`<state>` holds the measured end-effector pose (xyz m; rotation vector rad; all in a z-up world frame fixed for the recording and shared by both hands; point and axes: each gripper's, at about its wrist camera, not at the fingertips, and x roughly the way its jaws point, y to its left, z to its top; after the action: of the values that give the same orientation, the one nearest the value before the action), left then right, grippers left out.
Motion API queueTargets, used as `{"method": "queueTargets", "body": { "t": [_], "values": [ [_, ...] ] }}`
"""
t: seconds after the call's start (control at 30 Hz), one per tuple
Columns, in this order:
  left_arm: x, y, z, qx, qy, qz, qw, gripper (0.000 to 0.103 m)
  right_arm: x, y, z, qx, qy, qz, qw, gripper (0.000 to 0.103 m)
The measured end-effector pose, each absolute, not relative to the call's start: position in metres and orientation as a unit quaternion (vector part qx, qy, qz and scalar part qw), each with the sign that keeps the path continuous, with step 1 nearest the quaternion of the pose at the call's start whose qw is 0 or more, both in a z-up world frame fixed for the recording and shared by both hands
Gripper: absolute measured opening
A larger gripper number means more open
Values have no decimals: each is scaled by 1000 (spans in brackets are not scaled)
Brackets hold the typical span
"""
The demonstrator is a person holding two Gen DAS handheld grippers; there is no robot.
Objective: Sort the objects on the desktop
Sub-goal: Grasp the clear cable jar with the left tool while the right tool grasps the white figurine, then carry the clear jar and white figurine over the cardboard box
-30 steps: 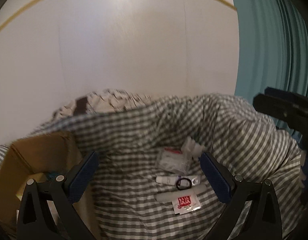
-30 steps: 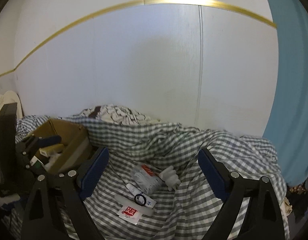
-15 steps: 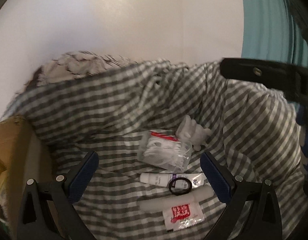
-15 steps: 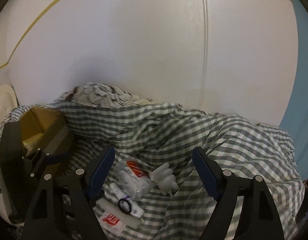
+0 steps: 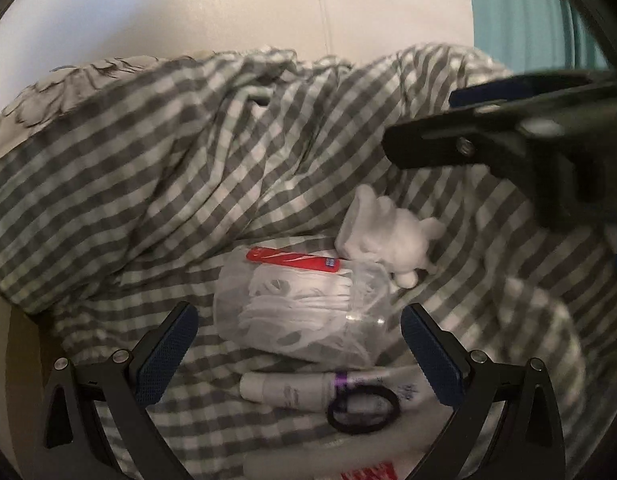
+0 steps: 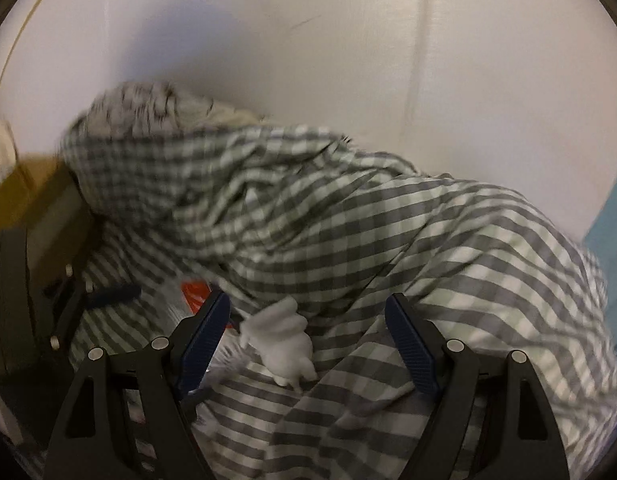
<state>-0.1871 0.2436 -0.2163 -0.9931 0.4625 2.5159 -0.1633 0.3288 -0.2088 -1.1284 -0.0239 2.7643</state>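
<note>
On a grey-and-white checked cloth [image 5: 148,184] lies a clear bag of white items with a red label [image 5: 304,312]. My left gripper [image 5: 298,356] is open, its jaws on either side of the bag's near end. A small white figurine [image 5: 388,236] lies behind the bag. Nearer me lie a white tube [image 5: 300,390], a black hair tie [image 5: 362,404] and a red-printed sachet [image 5: 368,474]. My right gripper [image 6: 308,344] is open and low over the cloth, with the figurine [image 6: 286,346] between its jaws, nearer the left one. It also shows in the left view [image 5: 508,132].
A brown cardboard box [image 6: 32,196] stands at the left by the cloth. A patterned pillow [image 6: 148,112] lies against the white wall [image 6: 308,40]. A teal curtain [image 5: 520,20] hangs at the right. The cloth is bunched into high folds behind the objects.
Both grippers have moved forward and down toward the objects. The left now straddles the clear bag; the right now straddles the white figurine. Both stay open.
</note>
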Motion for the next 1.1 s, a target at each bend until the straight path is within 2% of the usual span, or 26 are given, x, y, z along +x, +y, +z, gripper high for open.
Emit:
{"method": "queueTargets", "body": {
  "t": [0.27, 0.3, 0.33, 0.37, 0.6, 0.7, 0.77, 0.8, 0.87, 1.03, 1.1],
  "values": [
    [-208, 245, -238, -372, 169, 889, 207, 103, -180, 322, -231, -415, -56, 907, 38, 80],
    [-210, 243, -240, -375, 172, 886, 213, 101, -182, 322, -234, -420, -60, 905, 36, 80],
    [-211, 240, -241, -376, 167, 885, 217, 89, -185, 322, -237, -425, -64, 903, 33, 80],
    [-211, 237, -242, -379, 162, 885, 216, 89, -185, 320, -239, -427, -66, 901, 32, 80],
    [-204, 191, -228, -356, 148, 914, 123, 89, -198, 308, -256, -454, -106, 884, 35, 80],
    [-202, 172, -218, -356, 121, 921, 103, 89, -207, 294, -269, -478, -120, 870, 13, 67],
    [-200, 166, -212, -355, 114, 923, 99, 89, -221, 289, -290, -515, -136, 846, 35, 58],
    [-199, 163, -207, -354, 110, 924, 99, 89, -226, 290, -300, -531, -141, 834, 48, 49],
    [-195, 157, -199, -350, 102, 926, 101, 89, -230, 292, -309, -540, -124, 830, 58, 47],
    [-182, 145, -178, -340, 86, 931, 104, 89, -208, 296, -286, -512, -8, 858, 31, 46],
    [-175, 141, -168, -333, 83, 933, 106, 89, -193, 293, -278, -498, 11, 866, 39, 46]
  ]
}}
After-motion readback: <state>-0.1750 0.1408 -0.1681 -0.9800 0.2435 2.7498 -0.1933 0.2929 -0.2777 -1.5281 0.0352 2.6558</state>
